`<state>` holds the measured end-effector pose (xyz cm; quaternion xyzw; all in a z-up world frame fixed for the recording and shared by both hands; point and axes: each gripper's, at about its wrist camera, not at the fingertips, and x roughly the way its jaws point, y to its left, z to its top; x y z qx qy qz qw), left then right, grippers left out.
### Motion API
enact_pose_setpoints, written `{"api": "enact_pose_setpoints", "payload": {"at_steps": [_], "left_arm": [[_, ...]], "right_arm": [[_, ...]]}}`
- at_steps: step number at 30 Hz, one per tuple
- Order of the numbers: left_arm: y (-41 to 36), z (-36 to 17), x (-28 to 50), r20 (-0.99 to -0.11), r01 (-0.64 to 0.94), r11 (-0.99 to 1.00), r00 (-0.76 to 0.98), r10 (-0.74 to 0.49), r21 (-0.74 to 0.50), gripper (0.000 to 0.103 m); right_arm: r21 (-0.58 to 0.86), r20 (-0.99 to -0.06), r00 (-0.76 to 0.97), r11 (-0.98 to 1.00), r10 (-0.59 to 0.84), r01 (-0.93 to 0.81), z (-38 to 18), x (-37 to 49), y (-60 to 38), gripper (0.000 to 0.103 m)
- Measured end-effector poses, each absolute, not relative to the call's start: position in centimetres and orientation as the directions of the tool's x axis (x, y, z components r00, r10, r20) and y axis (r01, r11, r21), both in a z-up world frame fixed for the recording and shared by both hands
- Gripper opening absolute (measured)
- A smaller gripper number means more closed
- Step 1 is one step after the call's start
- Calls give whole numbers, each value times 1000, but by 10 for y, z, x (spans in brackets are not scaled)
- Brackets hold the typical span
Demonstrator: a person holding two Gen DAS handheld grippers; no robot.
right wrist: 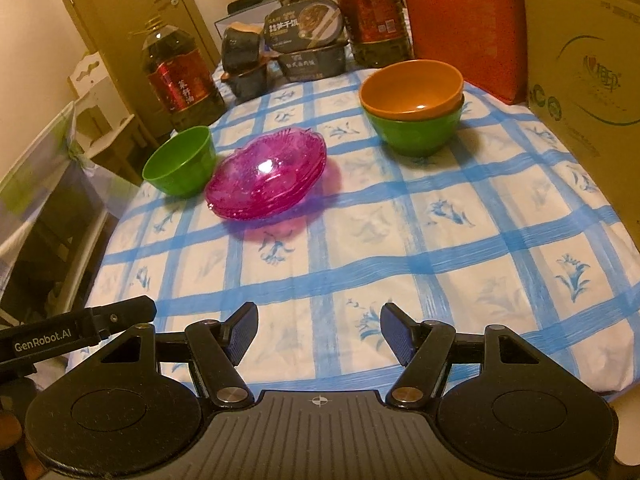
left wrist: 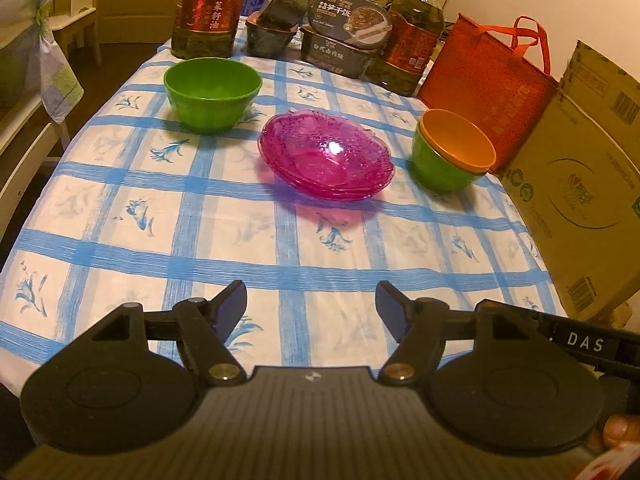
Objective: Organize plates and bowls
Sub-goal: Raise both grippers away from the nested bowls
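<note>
A stack of clear pink plates (left wrist: pixel 328 156) (right wrist: pixel 266 174) sits mid-table on the blue-checked cloth (left wrist: pixel 280 248). A lone green bowl (left wrist: pixel 212 92) (right wrist: pixel 182 162) stands to its left. To the right an orange bowl (left wrist: pixel 456 142) (right wrist: pixel 412 88) is nested inside another green bowl (left wrist: pixel 440 170) (right wrist: pixel 416 134). My left gripper (left wrist: pixel 312 308) is open and empty over the near table edge. My right gripper (right wrist: pixel 319 330) is open and empty, also near the front edge, well short of the dishes.
Two large oil bottles (left wrist: pixel 210 8) (right wrist: pixel 372 12), dark food boxes (left wrist: pixel 344 36) and a red bag (left wrist: pixel 488 88) line the table's back. A cardboard box (left wrist: pixel 580 184) (right wrist: pixel 584 60) stands along the right side. A chair (right wrist: pixel 60 200) stands left of the table.
</note>
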<state>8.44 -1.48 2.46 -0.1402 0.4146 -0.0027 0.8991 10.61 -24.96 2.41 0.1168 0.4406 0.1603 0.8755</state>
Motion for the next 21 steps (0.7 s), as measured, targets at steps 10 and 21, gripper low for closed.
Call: {"api": "enact_pose_setpoints", "payload": {"at_steps": [10, 21], "left_arm": [[-7, 23, 83, -749, -129, 965, 657, -89, -228, 70], [12, 19, 90, -751, -160, 960, 656, -70, -229, 75]], "right_arm": [[338, -743, 545, 920, 390, -198, 21, 110, -237, 68], [327, -754, 528, 920, 392, -215, 17, 122, -223, 68]]}}
